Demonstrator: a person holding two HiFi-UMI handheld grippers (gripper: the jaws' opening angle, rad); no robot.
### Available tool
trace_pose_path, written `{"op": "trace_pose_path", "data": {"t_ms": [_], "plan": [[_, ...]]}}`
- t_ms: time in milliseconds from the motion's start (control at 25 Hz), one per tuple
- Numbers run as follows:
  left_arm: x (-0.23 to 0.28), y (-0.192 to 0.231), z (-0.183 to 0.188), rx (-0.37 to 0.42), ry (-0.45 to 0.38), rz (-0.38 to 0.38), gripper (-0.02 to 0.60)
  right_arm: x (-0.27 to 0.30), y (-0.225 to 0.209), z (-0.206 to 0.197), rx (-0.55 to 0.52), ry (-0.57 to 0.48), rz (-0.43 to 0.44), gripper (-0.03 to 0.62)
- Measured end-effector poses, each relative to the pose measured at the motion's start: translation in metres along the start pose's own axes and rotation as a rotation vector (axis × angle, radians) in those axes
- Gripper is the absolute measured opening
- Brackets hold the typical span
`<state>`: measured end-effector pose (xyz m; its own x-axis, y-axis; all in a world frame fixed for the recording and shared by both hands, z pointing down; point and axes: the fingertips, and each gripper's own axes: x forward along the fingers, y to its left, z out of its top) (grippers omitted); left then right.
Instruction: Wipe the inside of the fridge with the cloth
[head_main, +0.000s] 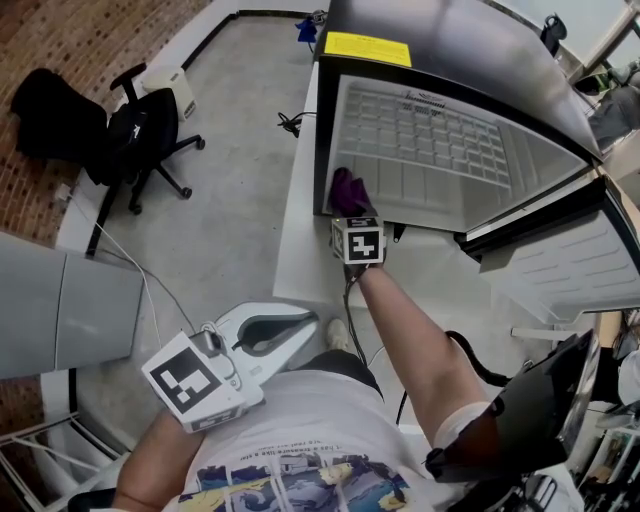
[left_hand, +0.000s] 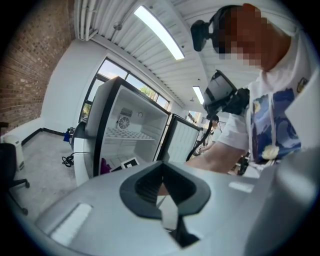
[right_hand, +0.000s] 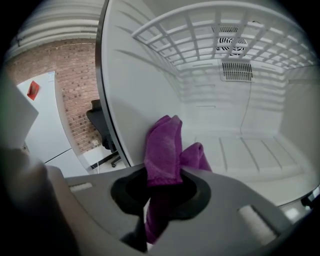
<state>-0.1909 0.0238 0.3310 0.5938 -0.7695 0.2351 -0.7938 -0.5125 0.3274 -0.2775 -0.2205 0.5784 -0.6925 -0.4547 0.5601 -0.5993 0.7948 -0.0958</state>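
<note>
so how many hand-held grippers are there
2. The left hand-held gripper hangs empty by the person's waist; the right hand-held gripper grips the purple cloth at the fridge opening.

bright ceiling strip light (left_hand: 157, 31); fisheye dark edges, near parts blurry.

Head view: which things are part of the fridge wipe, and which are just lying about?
In the job:
- purple cloth, clamped in the right gripper
- open black fridge with white interior

Lying about:
- black office chair
- black cable bundled on the floor
- left gripper, shut and empty, near the person's waist
</note>
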Motion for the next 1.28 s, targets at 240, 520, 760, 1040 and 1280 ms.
{"op": "trace_pose_path", "data": {"t_ms": [240,520,760,1040,1280], "plan": [[-0.009,0.008,-0.007,0.031,0.017,0.027,0.006,0.005,0.005,-0.004,0.013,0.010,0.029,0.054],[-0.013,0.005,-0.006,0.027,-0.014,-0.007,0.006,0.003,0.007,-0.004,0.052,0.017,0.051,0.054],[-0.015,0.000,-0.005,0.017,-0.018,-0.026,0.006,-0.003,0.011,-0.007,0.040,0.022,0.079,0.054],[-0.024,-0.001,-0.009,0.043,0.001,-0.074,0.006,-0.027,0.034,0.006,-0.019,-0.011,0.117,0.054],[-0.039,-0.007,-0.019,0.074,0.031,-0.125,0.006,-0.085,0.051,0.023,-0.058,-0.087,0.100,0.054]]}}
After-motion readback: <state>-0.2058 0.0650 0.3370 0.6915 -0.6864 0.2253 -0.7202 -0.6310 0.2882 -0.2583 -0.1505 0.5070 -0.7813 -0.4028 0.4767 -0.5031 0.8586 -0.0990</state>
